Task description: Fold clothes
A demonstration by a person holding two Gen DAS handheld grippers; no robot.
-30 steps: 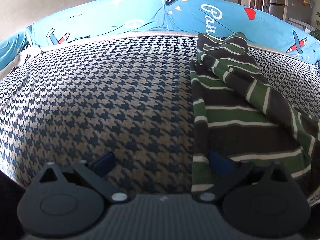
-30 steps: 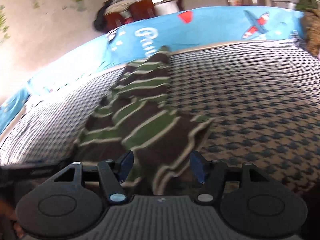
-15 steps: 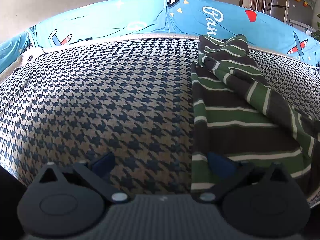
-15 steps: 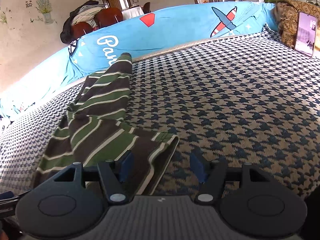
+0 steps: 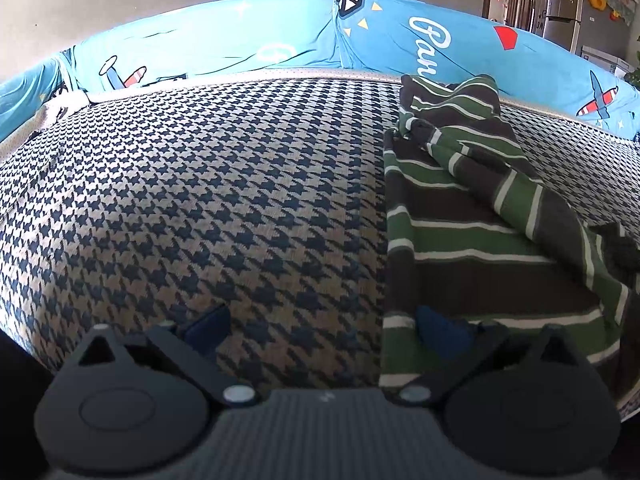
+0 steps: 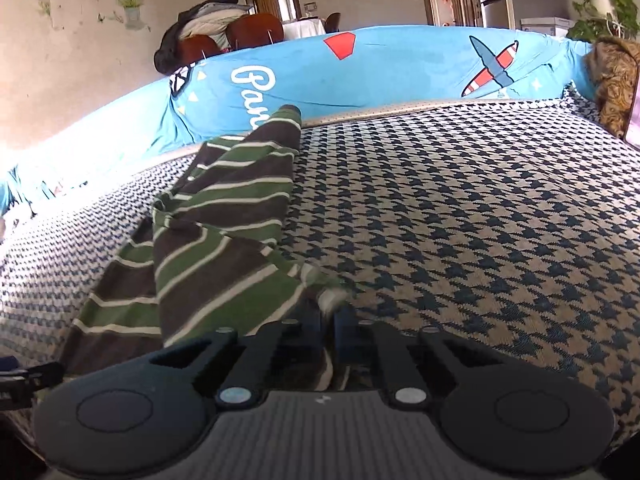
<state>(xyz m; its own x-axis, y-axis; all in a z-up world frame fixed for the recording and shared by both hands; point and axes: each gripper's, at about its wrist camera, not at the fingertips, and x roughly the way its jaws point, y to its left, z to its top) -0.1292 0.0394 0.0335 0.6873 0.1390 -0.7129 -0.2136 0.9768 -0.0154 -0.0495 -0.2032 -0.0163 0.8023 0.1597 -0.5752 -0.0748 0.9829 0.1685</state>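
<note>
A green, brown and white striped garment (image 5: 460, 208) lies lengthwise on the houndstooth sofa cover (image 5: 200, 200), partly folded over itself. My left gripper (image 5: 324, 328) is open near the garment's near left corner. One of its fingertips (image 5: 436, 330) rests over the striped edge and the other stands over bare cover. In the right wrist view the same garment (image 6: 224, 240) runs away to the upper left. My right gripper (image 6: 328, 320) has its jaws closing tight on the garment's near right corner, and the fabric bunches up between the pads.
A blue sheet with plane prints (image 6: 400, 72) covers the sofa back behind the garment. A brown patterned cushion (image 6: 612, 80) sits at the far right end. Chairs with piled clothes (image 6: 208, 32) stand behind the sofa. The cover (image 6: 480, 220) stretches wide to the garment's right.
My right gripper has slid slightly toward the garment's near right corner and gone from open to shut on it. The left gripper and the rest of the garment have stayed put.
</note>
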